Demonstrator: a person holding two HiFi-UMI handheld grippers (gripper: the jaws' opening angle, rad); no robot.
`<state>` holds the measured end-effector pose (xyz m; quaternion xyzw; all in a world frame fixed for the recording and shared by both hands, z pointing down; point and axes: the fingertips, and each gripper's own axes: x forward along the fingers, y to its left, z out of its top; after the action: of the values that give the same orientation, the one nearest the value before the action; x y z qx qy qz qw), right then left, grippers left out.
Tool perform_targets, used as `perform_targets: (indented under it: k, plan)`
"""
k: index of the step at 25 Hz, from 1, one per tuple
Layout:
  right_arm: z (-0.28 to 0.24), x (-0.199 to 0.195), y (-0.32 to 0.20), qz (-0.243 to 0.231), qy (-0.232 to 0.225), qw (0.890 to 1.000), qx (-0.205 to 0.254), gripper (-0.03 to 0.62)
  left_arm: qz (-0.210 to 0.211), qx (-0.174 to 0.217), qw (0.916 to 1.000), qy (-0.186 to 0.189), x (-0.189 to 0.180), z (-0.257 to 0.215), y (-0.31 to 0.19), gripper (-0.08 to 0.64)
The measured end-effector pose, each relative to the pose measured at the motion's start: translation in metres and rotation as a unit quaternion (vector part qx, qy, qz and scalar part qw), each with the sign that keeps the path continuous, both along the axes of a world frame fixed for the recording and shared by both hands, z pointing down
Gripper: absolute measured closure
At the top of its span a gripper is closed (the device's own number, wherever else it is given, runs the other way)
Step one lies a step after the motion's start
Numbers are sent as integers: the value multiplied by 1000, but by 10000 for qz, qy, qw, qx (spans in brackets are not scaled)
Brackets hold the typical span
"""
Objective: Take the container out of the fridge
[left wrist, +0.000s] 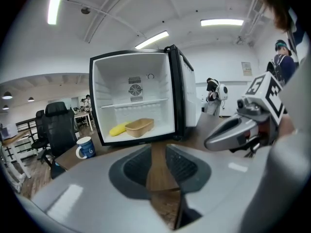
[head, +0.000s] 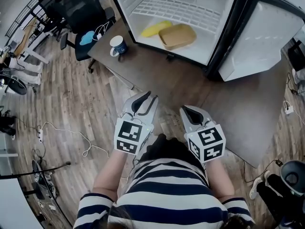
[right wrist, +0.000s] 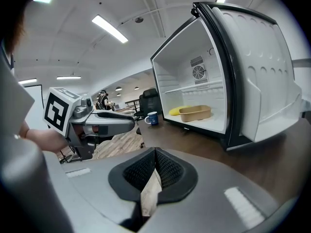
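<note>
Left claw [head: 145,99], right claw [head: 190,111], swirl-marked mug [head: 117,46], tan container [head: 177,36]

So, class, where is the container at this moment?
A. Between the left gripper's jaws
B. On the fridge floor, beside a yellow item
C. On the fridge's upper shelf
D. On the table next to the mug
B: the container sits low inside the open fridge, on its floor beside the yellow item, and below the shelf.
</note>
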<state>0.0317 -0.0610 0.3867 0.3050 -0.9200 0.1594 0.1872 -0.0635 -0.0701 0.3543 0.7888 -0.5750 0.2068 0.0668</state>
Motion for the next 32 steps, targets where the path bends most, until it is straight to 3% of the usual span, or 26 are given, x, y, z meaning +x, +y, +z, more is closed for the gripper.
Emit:
perform_targets:
  k: [7, 14, 24, 32]
  plan:
    - [-4, 4, -19, 248, -63, 9997, 41, 598, 447, -8, 9978, -488, 6, 4, -30, 560]
    - [10, -2, -48, 803, 6, 9967, -138, 598, 1167, -109, 9896, -838, -3, 13, -77, 560]
    - [24, -36, -99, 1350, 143, 9898, -436, 598, 1937, -260, 9699, -1454, -40, 33, -151, 560]
    - [37, -53, -122, 1539, 153, 9857, -666, 598, 2657, -230, 9426, -2010, -41, 46, -192, 560]
